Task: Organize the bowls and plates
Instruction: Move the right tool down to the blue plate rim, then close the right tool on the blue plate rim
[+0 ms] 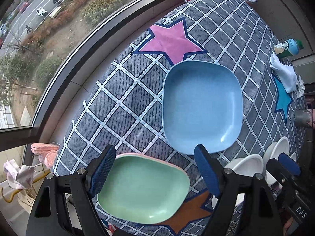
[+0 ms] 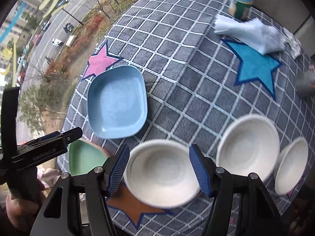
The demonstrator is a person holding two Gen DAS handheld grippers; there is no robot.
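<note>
Green plate [image 1: 142, 188] sat between my left tool [image 1: 155, 172] fingers, wide open, w/ pink plate under it. Right tool [image 2: 159, 170] gaped around nearest white bowl [image 2: 161, 172], gripping nothing. Blue plate [image 1: 201, 106] lay mid-counter.

We see a grey tablecloth [image 2: 177, 90] gridded in white with pink, blue and orange stars, a light-blue plate [image 1: 201, 106], a mint-green plate [image 1: 143, 188] and three white bowls [image 2: 161, 171].
</note>
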